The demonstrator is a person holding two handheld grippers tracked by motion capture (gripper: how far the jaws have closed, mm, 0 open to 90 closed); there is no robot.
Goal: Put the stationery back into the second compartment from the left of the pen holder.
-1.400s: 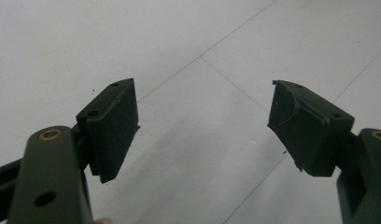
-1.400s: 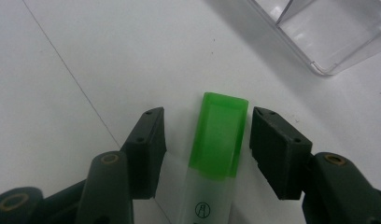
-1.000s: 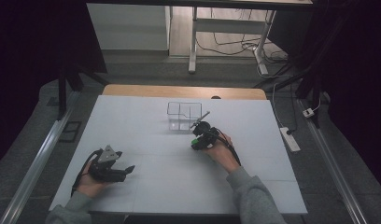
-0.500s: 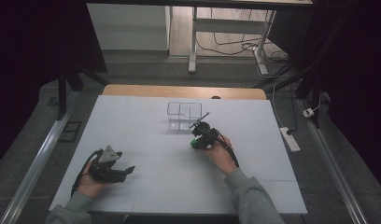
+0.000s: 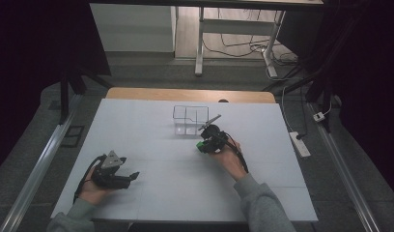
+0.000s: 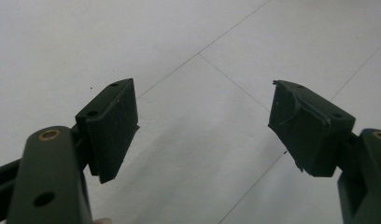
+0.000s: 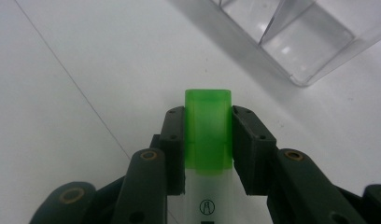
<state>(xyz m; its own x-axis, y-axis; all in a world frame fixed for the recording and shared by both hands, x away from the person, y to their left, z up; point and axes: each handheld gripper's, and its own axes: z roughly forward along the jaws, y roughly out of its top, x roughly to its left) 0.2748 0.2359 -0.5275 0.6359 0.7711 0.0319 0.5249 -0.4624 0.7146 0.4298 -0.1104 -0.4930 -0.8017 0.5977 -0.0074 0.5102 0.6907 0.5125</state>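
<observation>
Green-capped marker (image 7: 208,135) sits clamped in the right claw (image 7: 208,140), its barrel cut off.

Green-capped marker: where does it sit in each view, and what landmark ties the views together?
High view: the green-capped marker is just right of centre, in the right gripper, in front of the clear plastic organizer.
Right gripper view: bottom centre, cap clamped between the jaws.
Left gripper view: not in it; open left gripper over the white table.
Shared landmark: the organizer, top right in the right gripper view.
</observation>
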